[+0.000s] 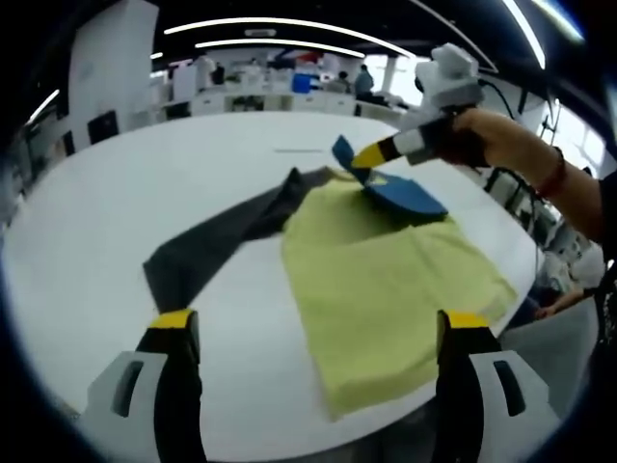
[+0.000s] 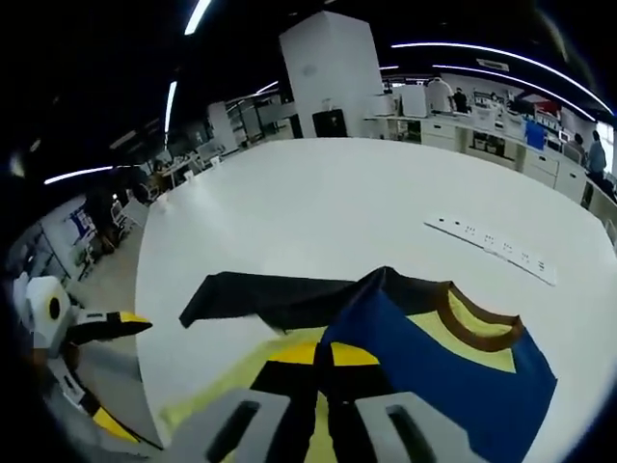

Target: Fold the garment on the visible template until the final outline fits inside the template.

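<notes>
A yellow-green garment point(image 1: 386, 280) lies flat on the white table point(image 1: 116, 193), with a dark grey sleeve point(image 1: 207, 251) spread out to the left. Its blue part point(image 1: 410, 196) is folded over the top. My right gripper point(image 1: 359, 164) is shut on the blue fabric's edge and holds it a little above the garment. In the right gripper view my right gripper point(image 2: 323, 359) pinches dark fabric, with the blue panel point(image 2: 434, 371), brown collar point(image 2: 482, 323) and dark sleeve point(image 2: 280, 294) beyond. My left gripper point(image 1: 319, 320) stands wide open over the garment's near hem, holding nothing; my left gripper point(image 2: 130, 376) also appears at the table's edge.
A white strip point(image 2: 492, 246) lies on the table point(image 2: 337, 193) beyond the garment. The person's hand point(image 1: 482, 135) and forearm reach in from the right. The table's round edge runs close to the garment's near corner. Desks, a white pillar point(image 2: 333, 72) and people stand far behind.
</notes>
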Action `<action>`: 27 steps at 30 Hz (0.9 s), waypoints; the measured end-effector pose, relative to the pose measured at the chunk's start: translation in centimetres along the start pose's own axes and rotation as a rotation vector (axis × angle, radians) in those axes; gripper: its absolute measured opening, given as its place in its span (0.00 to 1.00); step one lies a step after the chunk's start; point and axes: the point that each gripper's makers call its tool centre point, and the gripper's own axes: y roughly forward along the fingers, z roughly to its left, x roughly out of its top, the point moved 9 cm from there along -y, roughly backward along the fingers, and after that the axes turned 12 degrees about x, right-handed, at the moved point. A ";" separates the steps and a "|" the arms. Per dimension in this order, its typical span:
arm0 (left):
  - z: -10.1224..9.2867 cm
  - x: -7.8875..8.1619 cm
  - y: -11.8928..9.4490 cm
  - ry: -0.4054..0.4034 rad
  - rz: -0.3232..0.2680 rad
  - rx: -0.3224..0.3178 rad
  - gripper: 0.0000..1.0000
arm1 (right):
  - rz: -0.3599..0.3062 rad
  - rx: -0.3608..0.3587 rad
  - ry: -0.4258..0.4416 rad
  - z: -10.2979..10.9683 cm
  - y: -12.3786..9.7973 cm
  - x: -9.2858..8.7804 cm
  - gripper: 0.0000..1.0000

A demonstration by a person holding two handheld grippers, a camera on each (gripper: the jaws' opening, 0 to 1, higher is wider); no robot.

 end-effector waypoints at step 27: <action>-0.1 0.1 0.3 0.002 0.000 -0.009 0.98 | 0.027 0.120 0.040 -0.1 4.1 -2.9 0.01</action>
